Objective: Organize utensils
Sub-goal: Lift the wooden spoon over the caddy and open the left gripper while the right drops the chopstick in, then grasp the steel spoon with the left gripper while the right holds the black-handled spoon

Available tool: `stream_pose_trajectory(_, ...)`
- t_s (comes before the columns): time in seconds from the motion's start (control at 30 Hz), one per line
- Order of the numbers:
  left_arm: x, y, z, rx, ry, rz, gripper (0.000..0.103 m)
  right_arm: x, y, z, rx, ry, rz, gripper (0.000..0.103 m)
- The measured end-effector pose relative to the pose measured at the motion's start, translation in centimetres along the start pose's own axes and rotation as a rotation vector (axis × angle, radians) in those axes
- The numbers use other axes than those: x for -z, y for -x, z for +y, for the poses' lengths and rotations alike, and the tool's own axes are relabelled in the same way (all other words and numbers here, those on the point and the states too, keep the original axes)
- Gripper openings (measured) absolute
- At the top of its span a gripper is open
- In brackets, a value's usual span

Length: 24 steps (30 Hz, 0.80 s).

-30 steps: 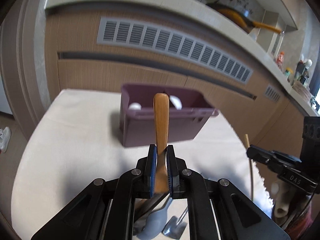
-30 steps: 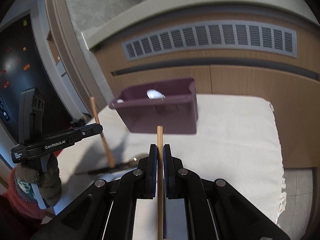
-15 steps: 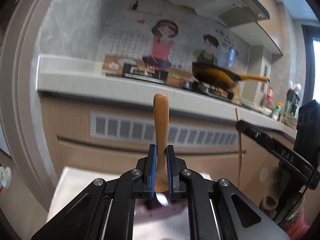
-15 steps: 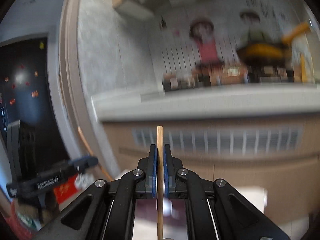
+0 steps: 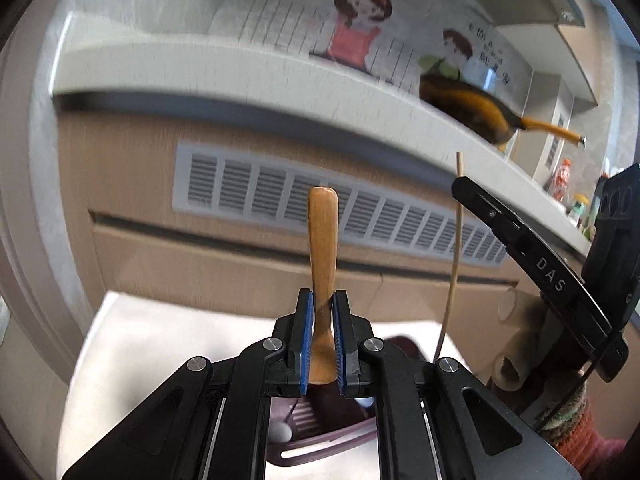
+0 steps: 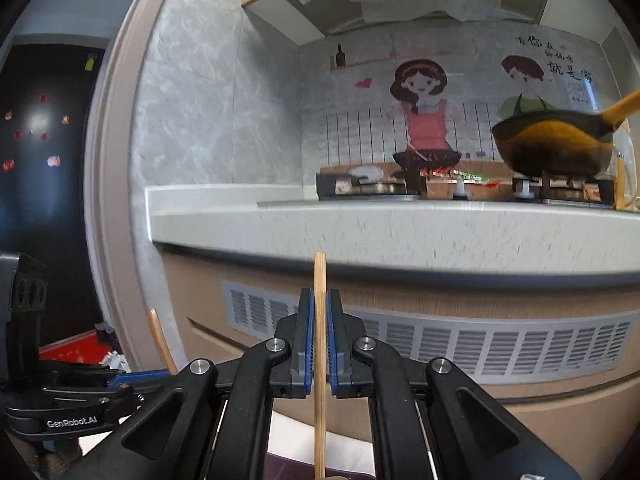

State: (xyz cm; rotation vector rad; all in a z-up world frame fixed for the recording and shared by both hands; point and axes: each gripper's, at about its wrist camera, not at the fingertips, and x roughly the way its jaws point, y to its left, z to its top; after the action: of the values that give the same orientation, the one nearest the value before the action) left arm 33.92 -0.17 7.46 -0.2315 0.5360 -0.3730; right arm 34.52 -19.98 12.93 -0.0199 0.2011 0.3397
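Both grippers have lifted above the purple utensil holder (image 5: 320,436) — left gripper (image 5: 320,340) clamped on an upright wooden handle (image 5: 322,240), right gripper (image 6: 319,340) clamped on a chopstick (image 6: 319,280) — likely for dropping in.

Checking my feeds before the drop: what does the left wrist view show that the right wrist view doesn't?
Left wrist only: the purple caddy below the left hand-held gripper, white utensil ends inside it, and the cloth-covered table.

Right wrist only: the stove under the pan, the whole wall mural and a dark door on the left.

Both: the wooden handle clamped in the left hand-held gripper, the chopstick clamped in the right hand-held gripper, the counter, the vent, the pan.
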Motion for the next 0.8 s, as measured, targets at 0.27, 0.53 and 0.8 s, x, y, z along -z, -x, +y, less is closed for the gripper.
stream_pose_trajectory(0.27, 4.0, -3.0, 0.8, 0.076, 0.04, 0.156, 0.013, 5.8, 0.0, -0.7, -0.075, 0.029, 0.287, 0.011)
stream_pose_trajectory(0.53, 5.8, 3.1, 0.0, -0.031, -0.032, 0.044, 0.041, 8.7, 7.4, -0.3, -0.052, 0.023, 0.438, 0.025)
stream_pose_trajectory(0.8, 12.0, 7.5, 0.2, -0.045, -0.014, 0.134, 0.043, 16.3, 13.5, 2.4, 0.001, 0.089, 0.654, 0.025)
